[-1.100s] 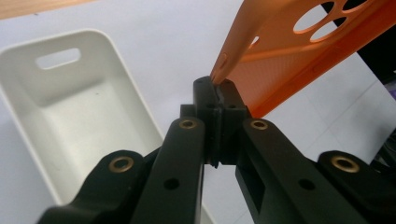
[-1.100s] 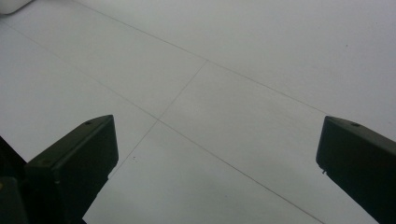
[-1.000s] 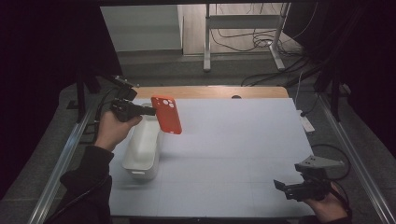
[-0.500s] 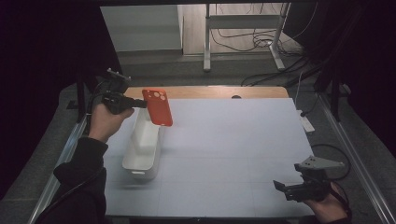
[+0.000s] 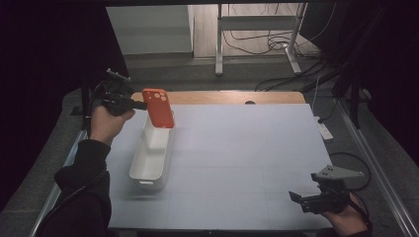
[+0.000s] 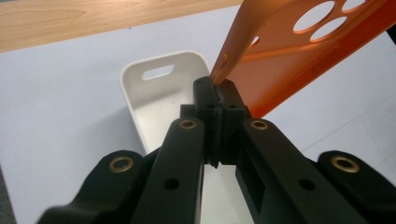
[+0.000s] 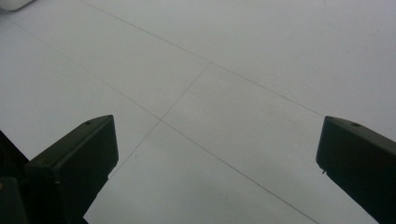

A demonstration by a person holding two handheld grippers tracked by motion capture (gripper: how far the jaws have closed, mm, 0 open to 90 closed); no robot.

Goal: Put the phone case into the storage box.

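The left tool (image 5: pixel 141 104) is clamped on one edge of an orange phone case (image 5: pixel 158 107), holding it in the air over the far end of the white tray (image 5: pixel 150 163); the left gripper view shows the jaws pinched tight on the case's thin rim, with the tray's handle slot just beyond. From largest to smallest: the worktop (image 5: pixel 247 163), covered in a pale sheet, carries the tray at its left side, and the case hangs above that. The right tool (image 5: pixel 299 199) rests near the worktop's near right corner, jaws spread wide with nothing between them. The pickup looks done; lowering the case into the tray and letting go seems left.
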